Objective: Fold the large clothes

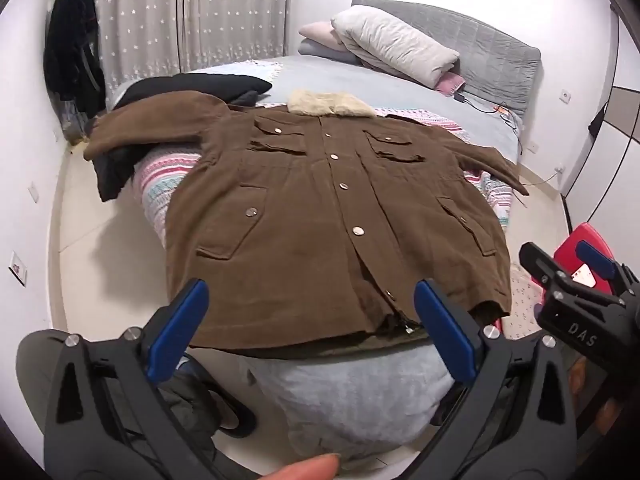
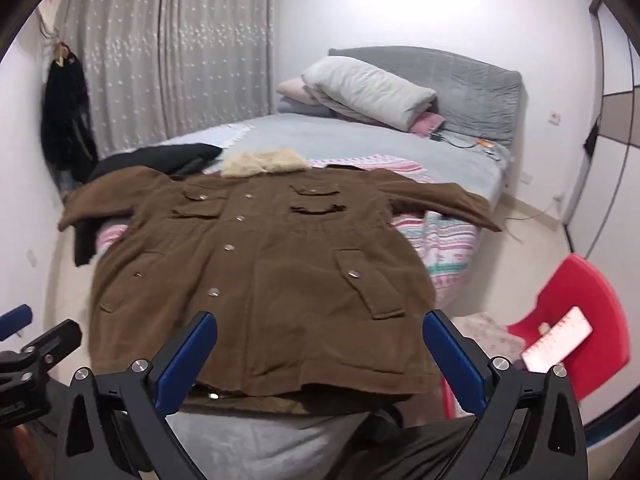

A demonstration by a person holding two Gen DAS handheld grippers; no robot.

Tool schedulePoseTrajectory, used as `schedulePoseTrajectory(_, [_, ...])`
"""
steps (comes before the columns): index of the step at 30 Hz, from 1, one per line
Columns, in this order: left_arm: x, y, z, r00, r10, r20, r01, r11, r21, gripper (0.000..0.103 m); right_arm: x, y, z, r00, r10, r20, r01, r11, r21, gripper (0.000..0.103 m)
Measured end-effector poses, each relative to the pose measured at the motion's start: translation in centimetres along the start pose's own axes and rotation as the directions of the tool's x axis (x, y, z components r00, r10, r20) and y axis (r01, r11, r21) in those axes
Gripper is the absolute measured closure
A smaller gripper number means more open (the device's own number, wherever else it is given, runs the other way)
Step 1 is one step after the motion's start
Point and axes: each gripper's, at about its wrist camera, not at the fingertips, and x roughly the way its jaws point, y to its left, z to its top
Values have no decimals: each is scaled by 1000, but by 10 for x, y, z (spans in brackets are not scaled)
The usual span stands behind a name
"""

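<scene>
Your left gripper and right gripper are both wide open and empty, so pinch the thick, floppy, heavy brown coat by its sleeves.

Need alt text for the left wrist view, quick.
A brown coat with a cream fur collar lies flat, front up and sleeves spread, on a bed. The open left hand-held gripper hovers over its hem.
</scene>
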Motion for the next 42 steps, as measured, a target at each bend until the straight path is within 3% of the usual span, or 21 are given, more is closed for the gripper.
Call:
schedulePoseTrajectory(6, [5,-5,-3,1000,1,-14,-1,1000,8,1,6,2,-5,1000,22,-20,-23,1000,-5,0])
schedulePoseTrajectory(15, [9,-12,-7,1000,28,-11,-28,999,30,1,3,-3,-5,999,-42,12,43,999,-17,0])
schedulePoseTrajectory(21, [12,-6,-6,997,74,-4,-74,997,-19,1,10,-9,-7,999,-50,-5,50,999,-7,0])
schedulePoseTrajectory(25, [14,-4,-5,999,50,-8,-50,998,-40,1,9,-10,-7,999,-43,12,43,999,-15,0])
schedulePoseTrajectory(36, [21,-19,-6,999,39,-24,-37,998,56,1,15,-15,-8,995,-100,-7,100,995,9,0])
schedulePoseTrajectory(42, [24,-17,-3,999,28,-37,-26,998,50,1,16,-19,-7,993,-118,-10,118,993,30,0])
